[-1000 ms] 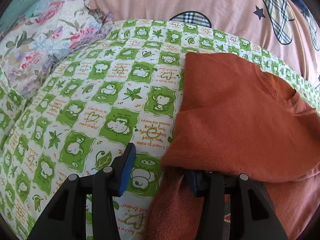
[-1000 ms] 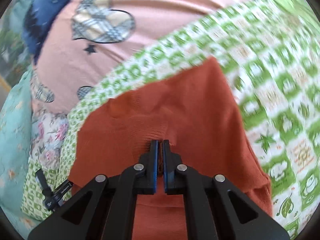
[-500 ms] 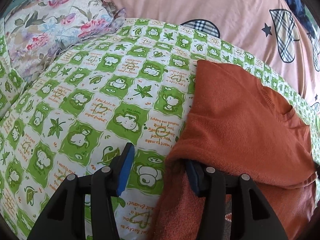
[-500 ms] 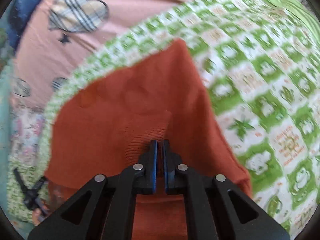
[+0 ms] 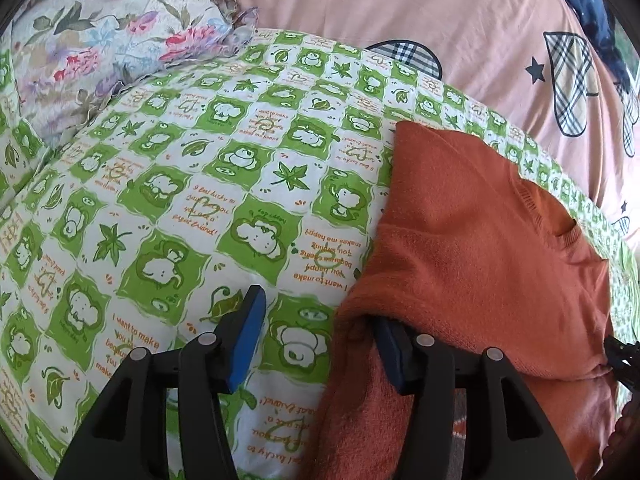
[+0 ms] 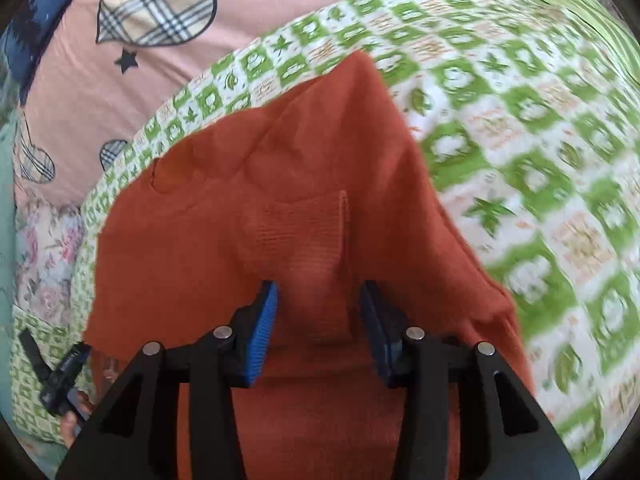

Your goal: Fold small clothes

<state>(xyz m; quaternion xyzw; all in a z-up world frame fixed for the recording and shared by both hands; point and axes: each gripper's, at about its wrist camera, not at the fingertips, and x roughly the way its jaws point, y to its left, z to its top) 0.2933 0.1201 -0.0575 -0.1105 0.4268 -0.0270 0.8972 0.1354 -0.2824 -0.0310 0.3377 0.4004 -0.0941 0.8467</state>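
Observation:
A small rust-orange knit sweater [image 5: 472, 248] lies partly folded on the green-and-white patterned bedsheet [image 5: 200, 200]. My left gripper [image 5: 316, 320] is open at the sweater's left edge; its right finger is tucked under the folded cloth, its left finger [image 5: 248, 332] is over bare sheet. In the right wrist view the sweater [image 6: 240, 200] fills the middle. My right gripper [image 6: 318, 300] is open just above the ribbed cuff [image 6: 308, 236] of a folded-in sleeve, holding nothing.
A floral pillow [image 5: 112, 40] lies at the back left. A pink quilt [image 5: 400, 8] with plaid hearts lies behind the sheet. The left gripper also shows at the lower left of the right wrist view [image 6: 60, 376].
My right gripper has opened and let go of the sweater's cuff. The left gripper stays open with one finger under the fold, and its view has shifted slightly.

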